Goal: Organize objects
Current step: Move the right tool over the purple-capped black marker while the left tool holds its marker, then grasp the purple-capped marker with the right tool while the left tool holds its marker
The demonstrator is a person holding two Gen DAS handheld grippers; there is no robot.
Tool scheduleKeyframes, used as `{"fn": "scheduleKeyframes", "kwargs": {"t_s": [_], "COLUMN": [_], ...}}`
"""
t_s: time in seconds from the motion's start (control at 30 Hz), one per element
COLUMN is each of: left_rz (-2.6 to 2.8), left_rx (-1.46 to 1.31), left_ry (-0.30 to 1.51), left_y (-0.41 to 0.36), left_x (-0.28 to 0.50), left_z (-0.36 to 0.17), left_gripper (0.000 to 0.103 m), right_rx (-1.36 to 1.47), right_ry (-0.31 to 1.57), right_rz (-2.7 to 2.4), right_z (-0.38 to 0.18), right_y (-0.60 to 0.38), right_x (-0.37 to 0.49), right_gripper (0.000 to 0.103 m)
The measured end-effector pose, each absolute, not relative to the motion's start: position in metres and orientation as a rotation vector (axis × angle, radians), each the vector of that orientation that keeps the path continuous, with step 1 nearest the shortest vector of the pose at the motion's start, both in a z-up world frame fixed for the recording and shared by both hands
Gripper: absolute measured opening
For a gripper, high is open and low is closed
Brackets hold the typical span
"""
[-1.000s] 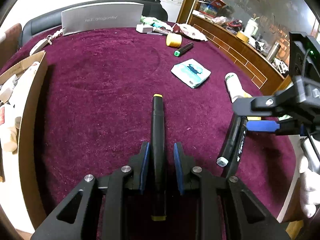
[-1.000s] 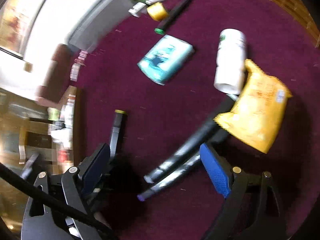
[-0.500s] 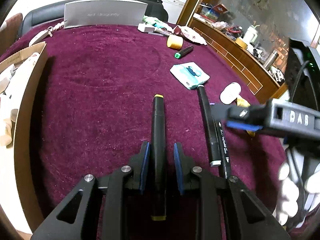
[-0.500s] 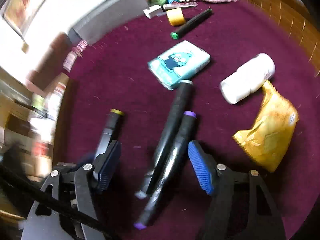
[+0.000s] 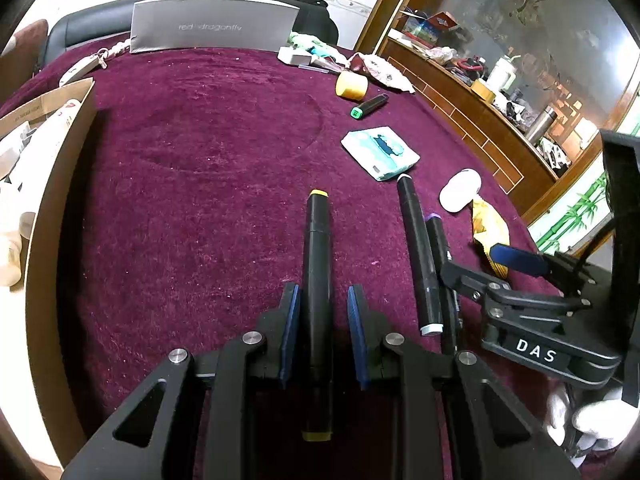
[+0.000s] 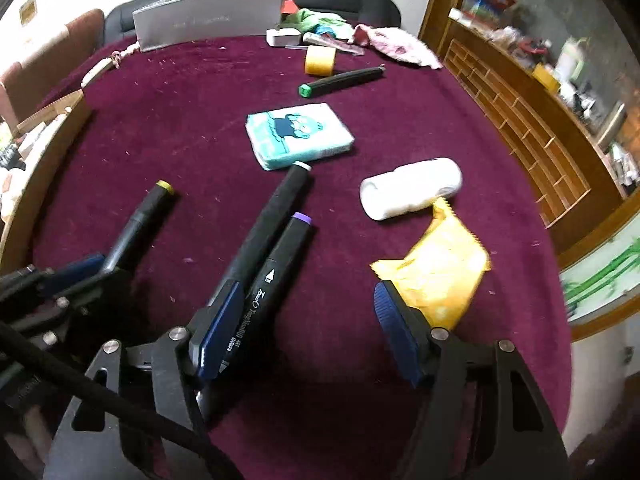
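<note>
A big table with a dark red cloth (image 6: 168, 128) holds many things: black markers (image 6: 340, 79), a yellow tape roll (image 6: 320, 60), a blue tissue pack (image 6: 299, 136), a white bottle (image 6: 410, 188), a yellow bag (image 6: 440, 272) and a grey box (image 5: 214, 26).

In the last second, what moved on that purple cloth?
The right hand-held gripper swung the white-capped marker and purple-capped marker parallel to the yellow-capped marker; its jaws have just been closing, still open. The left hand-held gripper kept holding the yellow-capped one.
</note>
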State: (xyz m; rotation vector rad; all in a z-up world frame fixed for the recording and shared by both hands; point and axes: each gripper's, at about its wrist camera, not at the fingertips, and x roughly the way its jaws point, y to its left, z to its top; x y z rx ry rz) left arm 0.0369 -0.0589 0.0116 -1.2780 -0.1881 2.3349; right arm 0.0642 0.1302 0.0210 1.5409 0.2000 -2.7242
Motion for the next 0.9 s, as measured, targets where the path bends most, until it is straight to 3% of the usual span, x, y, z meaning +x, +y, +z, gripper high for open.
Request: {"fn": "scheduleKeyframes", "kwargs": {"t_s": [0.3,0.4,0.5,0.57,0.6,0.67,0.7,0.73,0.77,0.9], "left_rz": [2.332,2.285,2.298,2.292,2.302,2.321,2.332,2.324,2.294,2.359], "left_rx": [-1.276,-1.245,-1.246,-1.243,-1.246,-1.247,-1.241,-1.24,-1.254,-1.208], "left_ry": [-0.184,-0.115,-0.03,-0.011,0.004,0.021,0.017,-0.012,-0.062,-0.13], "left_y": [-0.058,-0.044,-0.031,-0.025,-0.023,-0.02,-0.022,-0.024,-0.029,-0.046], "left_x": [0.037,0.04,0.04,0.038,0.038,0.039,0.04,0.04,0.038,0.048], "left_z": [0.013,0.015,0.016,0.016,0.016,0.016,0.017,0.017,0.014,0.023], "left_gripper": [0.022,0.053,0.062,0.072,0.072,0.066,0.054,0.013,0.012,0.012], "right_rx": [1.627,1.591,1.535,1.526,1.508,1.476,1.456,1.429,1.41,1.356], "right_ry": [0.134,0.193,0.256,0.102,0.031,0.056,0.075,0.089,0.11,0.094], "right_rz": [-2.718,-2.681,-2.713,-2.683,-2.673,-2.685,-2.683,-2.677,-2.667,-2.632], "right_z": [0.011,0.011,0.01,0.007,0.006,0.006,0.007,0.008,0.008,0.012], "right_y": [0.152,0.137,0.13,0.144,0.15,0.152,0.15,0.148,0.145,0.142], "right_x": [0.066,0.064,0.064,0.062,0.064,0.068,0.07,0.074,0.076,0.082], "right_gripper": [0.066,0.064,0.057,0.058,0.057,0.044,0.039,0.026,0.014,0.012]}}
